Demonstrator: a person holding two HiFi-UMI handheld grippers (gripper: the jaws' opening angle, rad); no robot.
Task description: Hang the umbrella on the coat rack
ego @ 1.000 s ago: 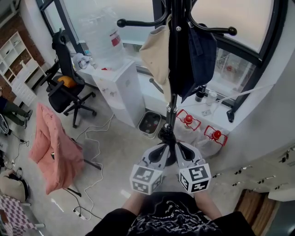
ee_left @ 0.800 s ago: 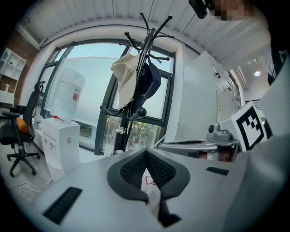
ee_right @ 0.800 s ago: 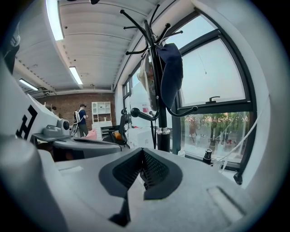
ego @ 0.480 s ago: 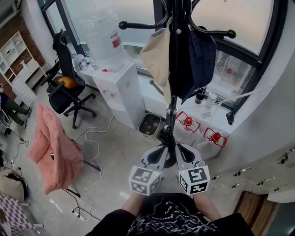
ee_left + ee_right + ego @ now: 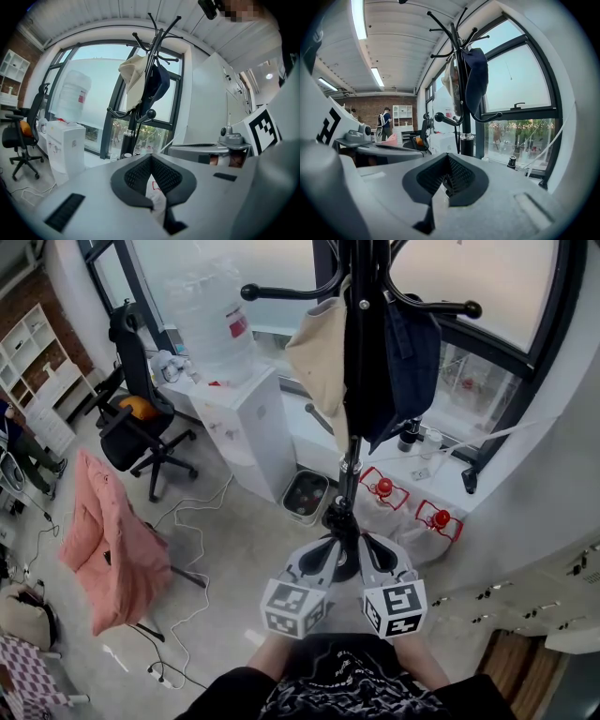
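Jaws closed tip to tip on left gripper [image 5: 149, 158] and on right gripper [image 5: 447, 156], nothing pinched in either; both held side by side, low in head view, marker cubes nearest the person, tips aimed at pole of coat rack [image 5: 351, 474] just ahead; beige hat [image 5: 319, 348] and navy cap [image 5: 412, 343] hung from upper hooks; long black shape [image 5: 356, 352] hanging close along pole between those two, perhaps the umbrella, cannot tell for sure; white water dispenser [image 5: 248, 423] left of rack by window; black office chair [image 5: 136, 427] and pink cloth [image 5: 112, 540] farther left.
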